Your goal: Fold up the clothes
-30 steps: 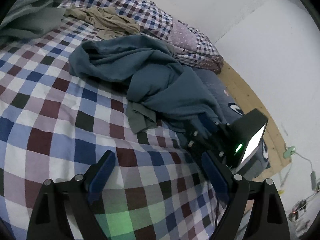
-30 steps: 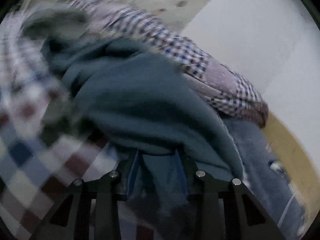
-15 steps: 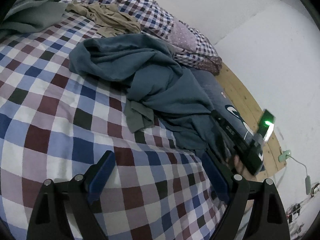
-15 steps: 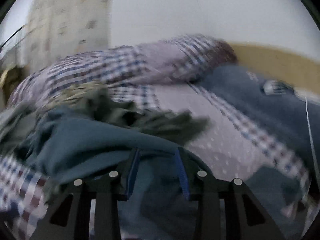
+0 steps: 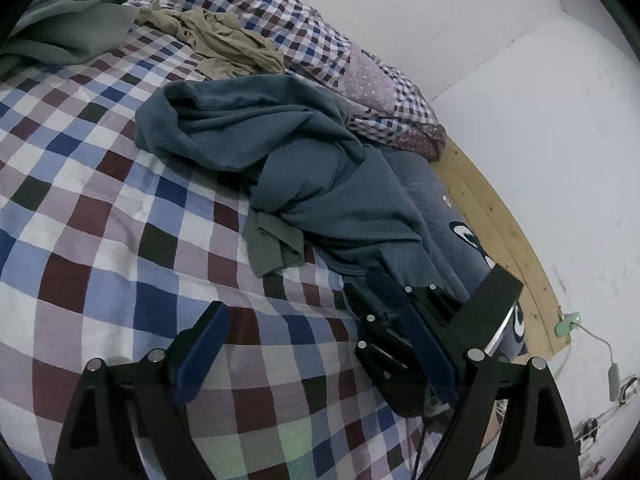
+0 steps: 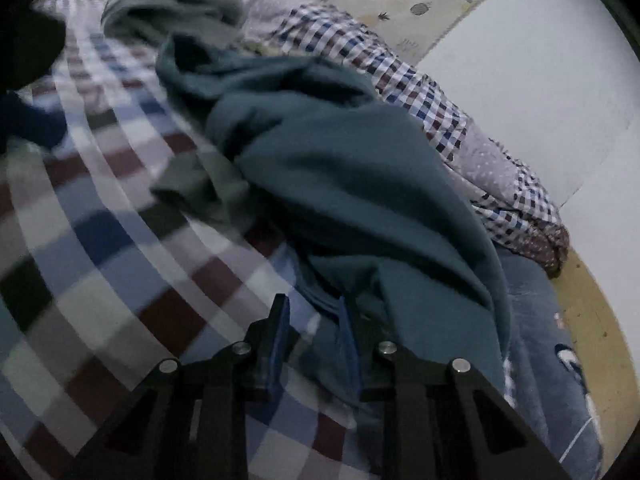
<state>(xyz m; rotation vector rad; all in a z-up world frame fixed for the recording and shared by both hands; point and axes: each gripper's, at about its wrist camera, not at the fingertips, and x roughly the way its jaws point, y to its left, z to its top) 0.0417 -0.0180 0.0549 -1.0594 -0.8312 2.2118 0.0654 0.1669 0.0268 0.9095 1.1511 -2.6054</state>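
Observation:
A crumpled teal garment [image 5: 280, 152] lies on the checked bedsheet [image 5: 100, 216], stretching toward the bed's right side. My left gripper [image 5: 316, 340] hovers open over the bare sheet just short of it, with nothing between its fingers. The right gripper [image 5: 394, 300] sits low at the garment's near right end. In the right wrist view the teal garment [image 6: 340, 168] runs down into the narrow gap of my right gripper [image 6: 314, 332], whose fingers are closed on a fold of its edge. A grey-olive flap [image 5: 272, 244] sticks out from under the pile.
A beige garment [image 5: 224, 40] and a grey-green one [image 5: 68, 12] lie at the far side of the bed. A checked quilt [image 5: 360, 76] lies along the wall, with a blue-grey pillow [image 5: 448, 216] and a wooden bed rail [image 5: 504, 232] to the right.
The right gripper swung up and turned, then came back down low beside the left one, still holding the teal cloth. The left gripper stayed open and hardly moved.

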